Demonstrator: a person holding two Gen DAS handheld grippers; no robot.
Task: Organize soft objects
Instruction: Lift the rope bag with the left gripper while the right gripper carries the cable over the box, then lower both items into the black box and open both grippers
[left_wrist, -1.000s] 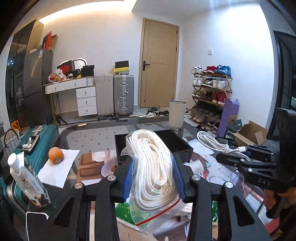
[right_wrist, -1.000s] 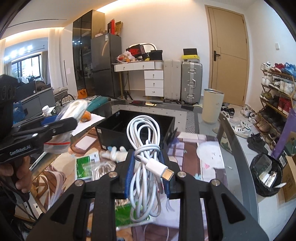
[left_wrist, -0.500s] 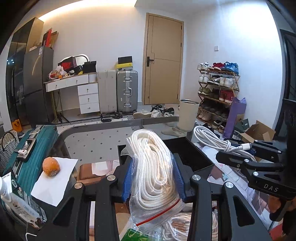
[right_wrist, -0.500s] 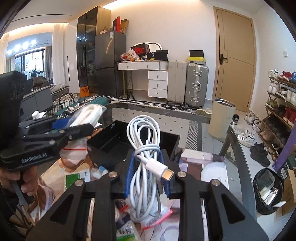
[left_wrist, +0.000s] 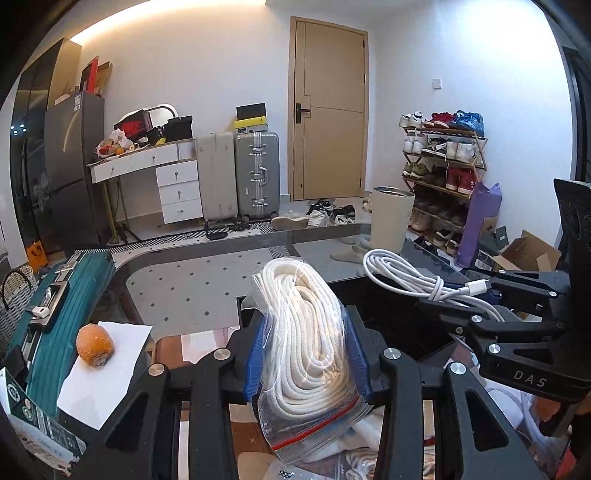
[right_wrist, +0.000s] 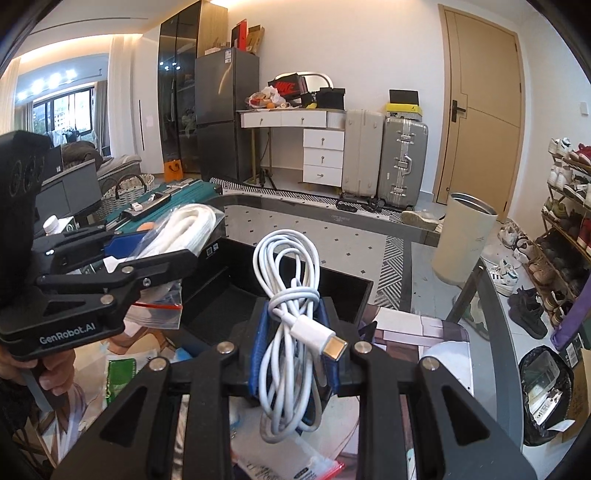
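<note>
My left gripper (left_wrist: 306, 354) is shut on a clear zip bag of coiled white rope (left_wrist: 308, 332), held upright above the table. The same bag of rope (right_wrist: 177, 229) shows at the left of the right wrist view, clamped in the left gripper (right_wrist: 147, 254). My right gripper (right_wrist: 293, 343) is shut on a bundled white USB-C cable (right_wrist: 288, 325); that cable (left_wrist: 413, 273) and the right gripper (left_wrist: 480, 299) appear at the right of the left wrist view. An open black box (right_wrist: 347, 291) lies just beyond both grippers, its rim (left_wrist: 388, 299) visible behind the rope.
On the glass table sit an orange fruit (left_wrist: 94, 344) on white paper, a carton (left_wrist: 37, 424) at the near left, and loose packets (right_wrist: 118, 373) under the grippers. A teal suitcase (left_wrist: 55, 314) stands left of the table; a beige bin (right_wrist: 463, 236) is on the floor.
Both grippers have moved forward toward the black box and lifted slightly, still holding the rope bag and the cable. The right gripper now sits closer to the left one.
</note>
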